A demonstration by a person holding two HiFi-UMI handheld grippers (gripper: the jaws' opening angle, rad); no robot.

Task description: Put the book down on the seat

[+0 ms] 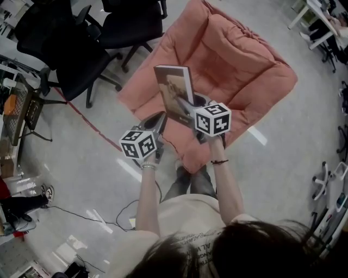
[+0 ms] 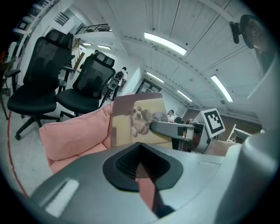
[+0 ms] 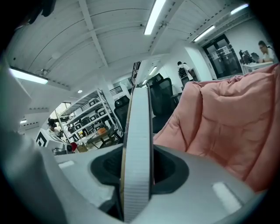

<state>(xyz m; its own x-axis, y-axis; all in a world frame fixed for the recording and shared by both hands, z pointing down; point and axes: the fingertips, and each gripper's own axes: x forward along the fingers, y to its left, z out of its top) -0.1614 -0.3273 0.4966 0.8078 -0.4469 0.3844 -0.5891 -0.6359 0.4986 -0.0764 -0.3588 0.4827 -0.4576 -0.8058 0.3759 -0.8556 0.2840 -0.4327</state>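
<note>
The right gripper point(image 1: 191, 107) is clamped on a thin hardback book point(image 1: 174, 89) with a dog pictured on its cover. It grips the book near the lower corner, and the pale page edge runs straight up between the jaws. The book stands upright over the front part of the salmon-pink padded seat point(image 1: 244, 59), not lying flat on it (I cannot tell whether its bottom edge touches the cushion). The left gripper point(image 1: 159, 117) hangs just beside the seat's front left edge, jaws drawn together on nothing and clear of the book.

Two black mesh office chairs point(image 1: 81, 59) crowd the seat's back left side, their wheeled bases close to the cushion. A thin red line point(image 1: 81, 111) crosses the glossy grey floor point(image 1: 283, 163) between them and the person. A black cable point(image 1: 109, 214) trails on the floor to the person's left. The cushion's middle and back lie bare. The floor to the seat's right is wide, with a white desk point(image 1: 318, 16) well off at the far corner. The seat's front corner sits right at the person's legs.
</note>
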